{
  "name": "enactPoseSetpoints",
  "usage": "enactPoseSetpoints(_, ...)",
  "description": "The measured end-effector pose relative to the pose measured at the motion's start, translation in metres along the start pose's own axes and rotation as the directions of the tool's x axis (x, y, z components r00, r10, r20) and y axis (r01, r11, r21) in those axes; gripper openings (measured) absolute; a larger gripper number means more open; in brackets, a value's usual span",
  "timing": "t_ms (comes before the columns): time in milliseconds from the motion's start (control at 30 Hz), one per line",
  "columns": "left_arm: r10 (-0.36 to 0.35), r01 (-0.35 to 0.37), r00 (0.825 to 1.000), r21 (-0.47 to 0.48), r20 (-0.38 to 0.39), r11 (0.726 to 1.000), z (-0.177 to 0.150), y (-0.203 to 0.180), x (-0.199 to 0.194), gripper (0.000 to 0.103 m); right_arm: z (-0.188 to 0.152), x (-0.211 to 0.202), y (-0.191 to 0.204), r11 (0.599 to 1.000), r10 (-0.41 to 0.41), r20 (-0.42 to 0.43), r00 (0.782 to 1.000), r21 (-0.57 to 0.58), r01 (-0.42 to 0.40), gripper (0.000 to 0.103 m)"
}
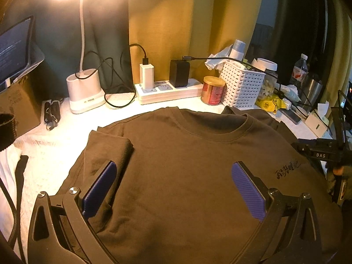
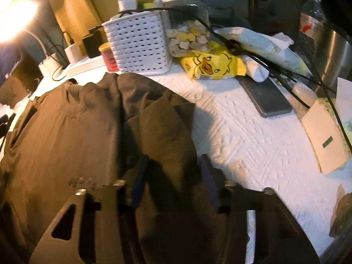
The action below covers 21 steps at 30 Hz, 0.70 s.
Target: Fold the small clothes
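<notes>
T-shirt spreads beneath the wide-open left gripper, its sleeve fold between the right gripper's part-closed fingers.

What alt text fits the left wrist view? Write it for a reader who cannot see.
A brown T-shirt lies spread on a white-covered table, with the left gripper open above it, purple-padded fingers wide apart. Behind stand a lit desk lamp, a power strip and a white basket.
</notes>
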<state>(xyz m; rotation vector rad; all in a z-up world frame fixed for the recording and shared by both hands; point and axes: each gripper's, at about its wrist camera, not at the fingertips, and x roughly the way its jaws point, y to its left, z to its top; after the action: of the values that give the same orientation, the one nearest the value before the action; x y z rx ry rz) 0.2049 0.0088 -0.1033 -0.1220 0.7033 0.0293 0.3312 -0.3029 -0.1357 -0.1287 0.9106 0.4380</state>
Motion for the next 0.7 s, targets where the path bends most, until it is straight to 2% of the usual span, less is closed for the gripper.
enactPoseSetpoints(33, -0.001, 0.001, 1.000, -0.001, 0.003, 1.000, 0.000, 0.000, -0.001, 0.102, 0.000, -0.003, -0.001, 1.000, -0.002, 0.006, 1.000, 0.005, 0.002, 0.014)
enactPoseSetpoints(133, -0.008, 0.008, 1.000, -0.001, 0.014, 1.000, 0.001, 0.001, -0.007, 0.102, -0.002, -0.015, -0.003, 0.999, -0.029, 0.034, 0.999, 0.016, 0.029, 0.007)
enactPoseSetpoints(400, -0.017, 0.017, 0.999, -0.007, 0.052, 1.000, -0.004, 0.007, -0.030, 0.102, -0.003, -0.063, -0.008, 0.994, -0.101, 0.144, 0.984, 0.061, 0.093, 0.006)
enactPoseSetpoints(533, -0.003, 0.004, 0.998, -0.024, 0.056, 1.000, -0.006, 0.017, -0.040, 0.102, 0.002, -0.089, 0.009, 0.993, -0.116, 0.205, 0.972, 0.041, 0.110, 0.006)
enactPoseSetpoints(700, 0.010, -0.007, 0.999, -0.051, 0.052, 0.999, -0.013, 0.033, -0.048, 0.102, 0.006, -0.098, 0.040, 0.995, -0.098, 0.223, 0.970, 0.003, 0.100, 0.006)
